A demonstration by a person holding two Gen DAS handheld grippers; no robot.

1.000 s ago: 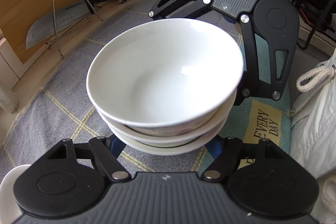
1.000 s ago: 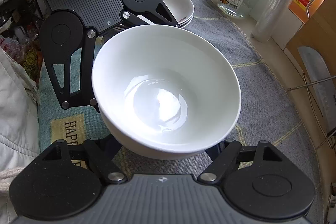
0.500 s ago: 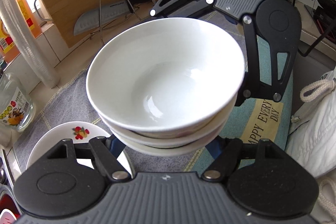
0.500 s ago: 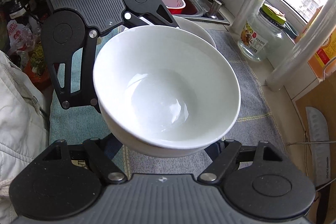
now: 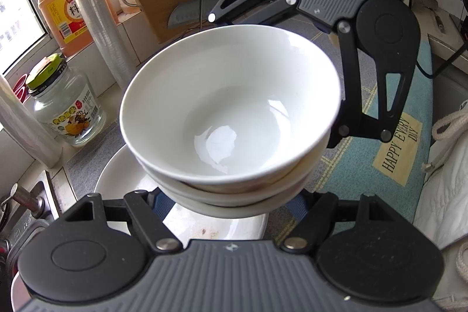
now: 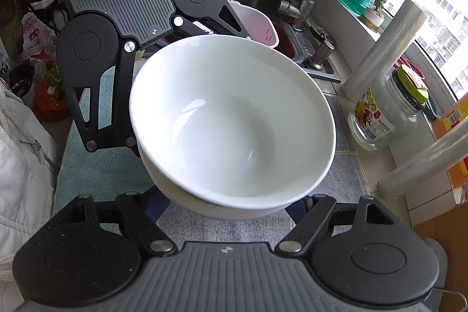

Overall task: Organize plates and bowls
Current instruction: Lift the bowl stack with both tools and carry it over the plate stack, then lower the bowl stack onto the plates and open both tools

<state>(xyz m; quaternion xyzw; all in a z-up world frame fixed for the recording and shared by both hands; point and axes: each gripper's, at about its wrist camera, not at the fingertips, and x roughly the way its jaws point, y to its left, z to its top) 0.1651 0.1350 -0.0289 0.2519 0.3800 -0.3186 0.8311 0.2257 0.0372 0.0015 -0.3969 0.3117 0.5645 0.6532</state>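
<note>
Both grippers, left (image 5: 231, 203) and right (image 6: 225, 203), clamp the stacked bowls (image 5: 231, 107) between their jaws above a plate (image 5: 117, 180) — nested, not yet set down.

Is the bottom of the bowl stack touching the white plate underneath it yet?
Cannot tell. In the left wrist view the bowl stack overlaps the white plate, hiding any gap or contact; the right wrist view does not show the plate.

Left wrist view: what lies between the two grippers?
Only the stack of white bowls. The left gripper and right gripper clamp it from opposite sides, shown clearly in the left wrist view.
</note>
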